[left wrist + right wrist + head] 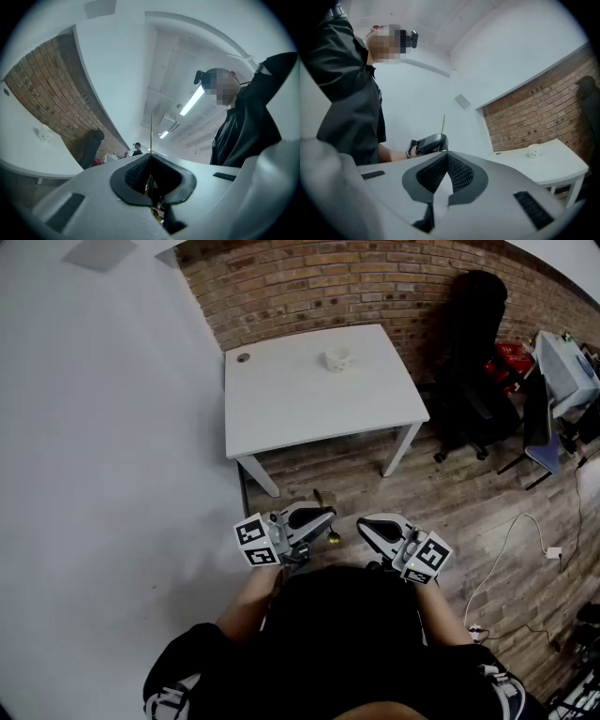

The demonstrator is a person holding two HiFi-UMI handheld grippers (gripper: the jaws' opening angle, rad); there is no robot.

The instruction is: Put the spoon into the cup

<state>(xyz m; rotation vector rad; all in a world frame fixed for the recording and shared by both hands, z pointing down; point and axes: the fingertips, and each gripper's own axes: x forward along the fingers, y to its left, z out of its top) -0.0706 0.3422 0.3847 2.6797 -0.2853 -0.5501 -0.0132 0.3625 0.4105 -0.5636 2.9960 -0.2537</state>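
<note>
The thin gold-coloured metal spoon sits between the fingers of the left gripper, which are closed tightly on it. In the left gripper view the spoon is seen from its edge, as one narrow line. It rises straight out past the tips of the left gripper, while its other end shows low down behind the dark ribbed pads, close to the camera. The right gripper is just beside the left one, both held near the person's body above the wooden floor. In its own view the fingers of the right gripper are pressed together with nothing between them. The same view shows the left gripper with the spoon standing up out of it. The small white cup stands upright on the white square table, near the far edge, well apart from the spoon and both grippers. It appears also in the left gripper view and in the right gripper view. Small dark marks are on the side of the cup, but they are too small to read. The cubes on the grippers carry black and white square patterns, not letters. A red brick wall is behind the table, and a black office chair stands to its right.
</note>
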